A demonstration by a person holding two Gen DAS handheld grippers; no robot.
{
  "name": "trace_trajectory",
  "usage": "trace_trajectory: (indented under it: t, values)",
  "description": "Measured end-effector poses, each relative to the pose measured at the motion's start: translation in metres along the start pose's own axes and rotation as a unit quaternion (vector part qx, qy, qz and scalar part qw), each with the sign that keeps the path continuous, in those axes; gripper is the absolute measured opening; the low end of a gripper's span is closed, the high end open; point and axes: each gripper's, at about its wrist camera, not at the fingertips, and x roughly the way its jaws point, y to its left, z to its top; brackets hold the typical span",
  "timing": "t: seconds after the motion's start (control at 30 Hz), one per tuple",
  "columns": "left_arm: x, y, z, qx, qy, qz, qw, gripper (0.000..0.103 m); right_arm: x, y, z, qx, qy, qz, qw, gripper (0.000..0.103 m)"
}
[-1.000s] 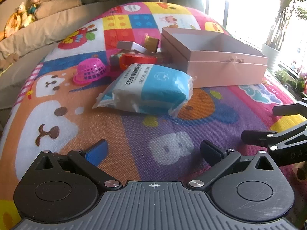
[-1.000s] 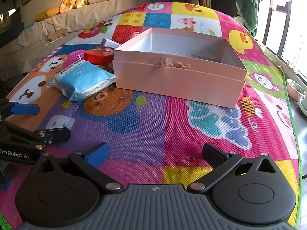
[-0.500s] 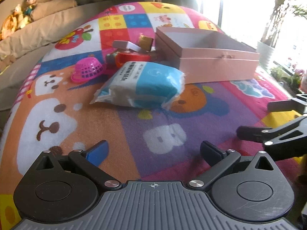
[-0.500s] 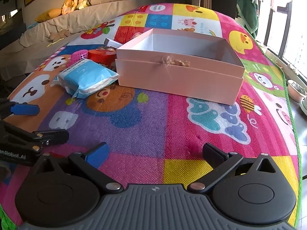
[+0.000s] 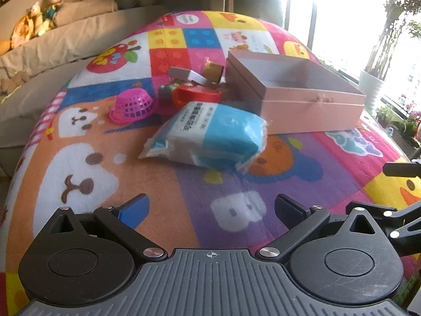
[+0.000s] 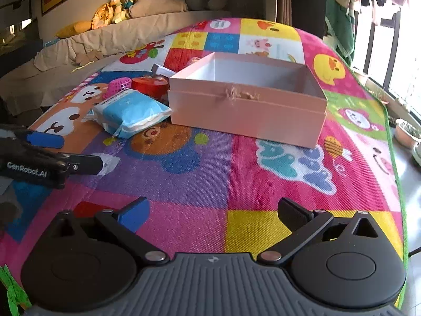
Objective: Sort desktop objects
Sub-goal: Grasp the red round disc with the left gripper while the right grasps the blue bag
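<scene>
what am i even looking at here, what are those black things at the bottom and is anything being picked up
Each picture comes from a camera mounted on a hand-held claw, looking forward along its two fingers. The black shapes are the left claw and the right claw; both are open and empty. On the colourful play mat sit an open pink box, a blue-and-white tissue pack, a pink basket turned upside down and a red object among a small pile. Nothing is held.

Play mat under box, pack
</scene>
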Motion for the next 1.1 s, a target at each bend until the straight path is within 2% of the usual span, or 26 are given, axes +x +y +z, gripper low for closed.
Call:
trace_trajectory:
  t: [0.2, 0.33, 0.47, 0.57, 0.67, 0.73, 0.77, 0.87, 0.93, 0.97, 1.0, 1.1]
  values:
    - [0.001, 0.016, 0.006, 0.0, -0.014, 0.025, 0.9996, 0.103, 0.002, 0.006, 0.02, -0.013, -0.017, 0.01, 1.0, 0.103]
    - [-0.002, 0.041, 0.014, -0.023, -0.028, 0.048, 0.9982, 0.103, 0.011, 0.023, 0.041, -0.038, -0.028, 0.052, 0.998, 0.103]
    - [-0.009, 0.074, 0.031, -0.049, -0.051, 0.073, 0.9948, 0.103, 0.026, 0.058, 0.065, -0.106, -0.071, 0.084, 0.988, 0.103]
    - [-0.017, 0.091, 0.043, -0.057, -0.071, 0.084, 0.9923, 0.103, 0.044, 0.087, 0.08, -0.199, -0.093, 0.091, 0.971, 0.102]
    - [-0.019, 0.106, 0.051, -0.076, -0.081, 0.069, 0.9914, 0.103, 0.068, 0.107, 0.097, -0.255, -0.087, 0.107, 0.957, 0.093]
    - [-0.018, 0.112, 0.053, -0.089, -0.085, 0.061, 0.9905, 0.103, 0.083, 0.115, 0.106, -0.258, -0.071, 0.11, 0.957, 0.091]
    - [-0.017, 0.115, 0.054, -0.094, -0.088, 0.06, 0.9898, 0.103, 0.091, 0.117, 0.109, -0.252, -0.059, 0.114, 0.959, 0.086]
    - [-0.013, 0.114, 0.056, -0.096, -0.089, 0.055, 0.9899, 0.103, 0.101, 0.114, 0.107, -0.216, -0.013, 0.141, 0.966, 0.064]
    - [-0.007, 0.107, 0.056, -0.087, -0.086, 0.041, 0.9916, 0.103, 0.088, 0.111, 0.097, -0.203, -0.003, 0.163, 0.965, 0.059]
    - [-0.003, 0.102, 0.056, -0.079, -0.084, 0.036, 0.9927, 0.103, 0.078, 0.108, 0.089, -0.205, 0.0, 0.176, 0.963, 0.052]
    - [0.002, 0.096, 0.056, -0.068, -0.081, 0.031, 0.9939, 0.103, 0.068, 0.105, 0.08, -0.209, 0.005, 0.185, 0.96, 0.051]
    - [0.018, 0.075, 0.059, -0.035, -0.077, 0.015, 0.9963, 0.103, 0.042, 0.089, 0.054, -0.207, 0.011, 0.171, 0.963, 0.051]
